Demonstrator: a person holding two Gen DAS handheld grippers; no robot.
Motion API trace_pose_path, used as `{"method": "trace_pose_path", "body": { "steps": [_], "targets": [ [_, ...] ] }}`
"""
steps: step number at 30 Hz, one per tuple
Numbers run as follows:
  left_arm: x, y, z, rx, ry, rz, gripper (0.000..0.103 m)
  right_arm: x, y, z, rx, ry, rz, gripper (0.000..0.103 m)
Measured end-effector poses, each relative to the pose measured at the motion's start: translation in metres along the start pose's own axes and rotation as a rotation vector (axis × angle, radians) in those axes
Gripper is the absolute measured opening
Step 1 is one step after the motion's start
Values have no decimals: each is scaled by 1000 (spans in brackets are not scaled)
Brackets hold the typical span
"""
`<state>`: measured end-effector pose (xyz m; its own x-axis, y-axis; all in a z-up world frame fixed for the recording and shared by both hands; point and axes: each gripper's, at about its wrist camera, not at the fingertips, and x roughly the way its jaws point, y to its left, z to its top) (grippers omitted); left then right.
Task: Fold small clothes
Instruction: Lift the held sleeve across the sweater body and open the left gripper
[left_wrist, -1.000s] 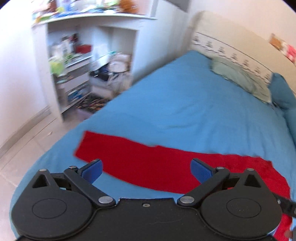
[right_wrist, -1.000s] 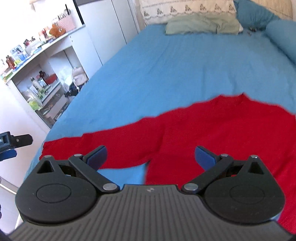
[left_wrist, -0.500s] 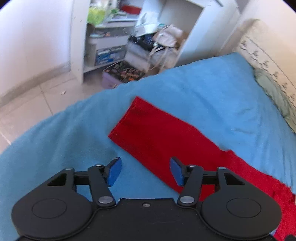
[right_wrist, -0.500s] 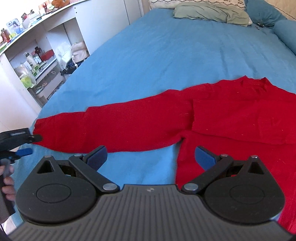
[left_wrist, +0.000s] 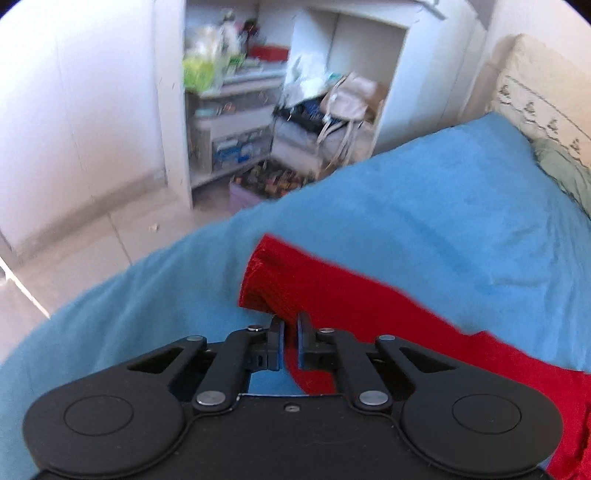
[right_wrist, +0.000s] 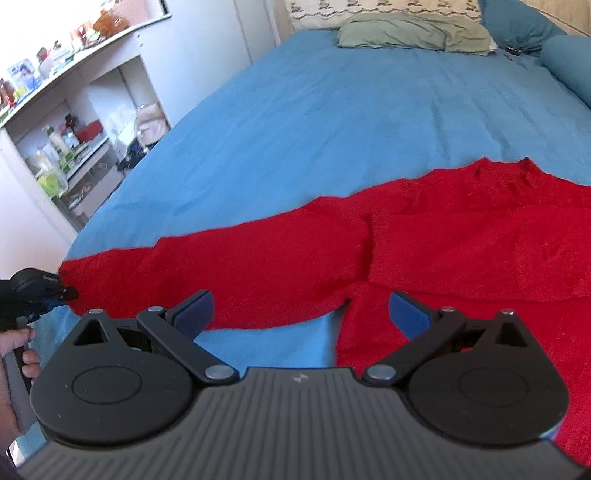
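Note:
A red knit sweater (right_wrist: 461, 243) lies flat on the blue bedspread (right_wrist: 351, 110), one long sleeve (right_wrist: 229, 273) stretched out to the left. My left gripper (left_wrist: 290, 325) is shut on the cuff end of that sleeve (left_wrist: 273, 277), which bunches up just ahead of the fingers. In the right wrist view the left gripper (right_wrist: 55, 291) shows at the sleeve's far left end. My right gripper (right_wrist: 301, 310) is open and empty, low over the sleeve near the armpit.
The bed's left edge drops to a tiled floor (left_wrist: 92, 251). White shelves (left_wrist: 229, 110) full of clutter and bags stand beside the bed. A green pillow (right_wrist: 413, 31) and blue cushions (right_wrist: 517, 22) lie at the headboard end.
My left gripper moved in on the sleeve cuff and closed on it; the cuff now bunches up. My right gripper came lower and closer to the sweater and stayed open.

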<state>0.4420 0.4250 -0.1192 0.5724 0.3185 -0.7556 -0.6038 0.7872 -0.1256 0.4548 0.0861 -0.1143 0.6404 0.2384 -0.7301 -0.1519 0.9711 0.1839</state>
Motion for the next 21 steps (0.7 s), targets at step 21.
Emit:
{"method": "trace_pose_path", "body": {
  "steps": [21],
  "targets": [
    [-155, -423, -153, 589, -106, -580, 6, -104, -305, 34, 215, -133, -212, 103]
  ]
}}
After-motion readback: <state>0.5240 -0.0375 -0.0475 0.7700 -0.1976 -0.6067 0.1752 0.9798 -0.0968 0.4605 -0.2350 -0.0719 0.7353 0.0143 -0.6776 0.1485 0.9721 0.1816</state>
